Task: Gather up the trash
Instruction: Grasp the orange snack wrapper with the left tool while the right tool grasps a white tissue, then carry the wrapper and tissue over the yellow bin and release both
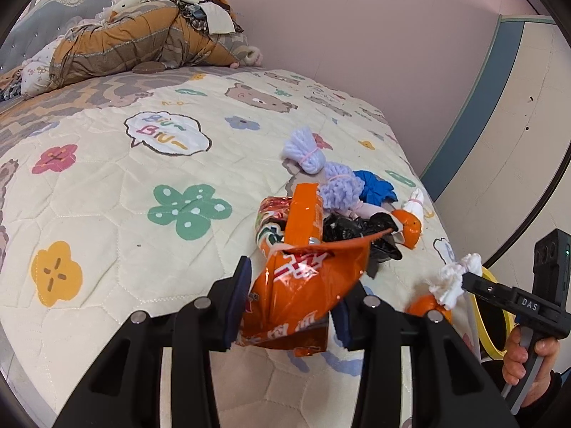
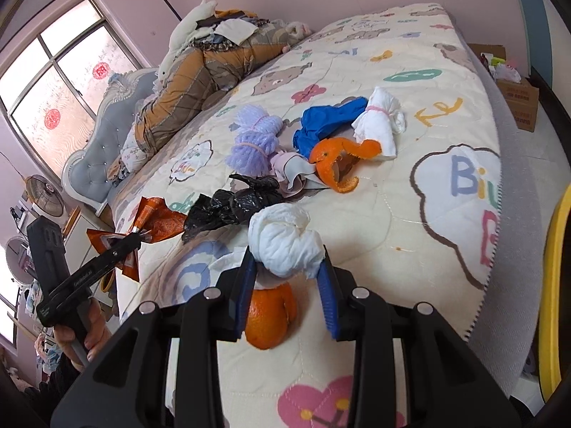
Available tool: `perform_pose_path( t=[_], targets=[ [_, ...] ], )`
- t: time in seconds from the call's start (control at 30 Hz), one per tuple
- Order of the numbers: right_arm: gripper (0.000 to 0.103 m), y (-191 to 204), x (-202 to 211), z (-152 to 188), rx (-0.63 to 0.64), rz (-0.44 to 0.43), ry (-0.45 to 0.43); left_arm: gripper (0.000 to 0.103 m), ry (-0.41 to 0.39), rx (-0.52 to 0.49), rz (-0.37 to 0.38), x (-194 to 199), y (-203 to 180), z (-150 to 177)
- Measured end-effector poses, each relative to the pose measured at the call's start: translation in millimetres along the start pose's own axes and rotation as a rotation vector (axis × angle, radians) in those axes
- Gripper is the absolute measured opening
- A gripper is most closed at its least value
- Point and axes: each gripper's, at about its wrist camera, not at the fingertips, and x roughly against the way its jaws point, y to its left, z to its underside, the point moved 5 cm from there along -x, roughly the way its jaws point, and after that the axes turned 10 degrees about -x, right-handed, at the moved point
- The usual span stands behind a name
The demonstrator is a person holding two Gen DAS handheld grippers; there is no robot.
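My left gripper (image 1: 296, 285) is shut on a crumpled orange snack wrapper (image 1: 303, 296), lifted just above the bed; the right wrist view shows that left gripper (image 2: 134, 240) at the left with the orange wrapper (image 2: 153, 219). My right gripper (image 2: 287, 260) is shut on a wad of white tissue (image 2: 283, 246), with a piece of orange peel (image 2: 269, 321) on the quilt below it. More litter lies beyond: a black plastic bag (image 2: 232, 207) and a curled orange peel (image 2: 339, 164).
Purple yarn bundles (image 2: 253, 142), a blue cloth (image 2: 328, 121) and a tied white cloth (image 2: 378, 121) lie on the patterned quilt (image 2: 428, 196). A yellow rim (image 2: 556, 285) stands beside the bed at the right, cardboard boxes (image 2: 517, 100) beyond. Bedding is heaped by the headboard (image 1: 142, 42).
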Motion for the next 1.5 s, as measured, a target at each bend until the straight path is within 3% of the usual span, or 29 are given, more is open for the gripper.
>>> perform_pose_path(
  t=[0.5,0.87,1.5],
  targets=[
    [0.032,-18.9,75.6,-6.9,-0.005,0.025,-0.146,0.039,-0.064,-0.054,0.004,29.4,-30.7,-17.3],
    [0.032,-36.4,121.2,-14.3,0.0,0.091,-0.244,0.039,-0.08,-0.135,0.064,29.3,-87.7,-31.2],
    [0.032,-97.6,197.9,-31.0,-0.052,0.219,-0.391,0.039,-0.06,-0.253,0.21,-4.9,-203.2,-53.4]
  ],
)
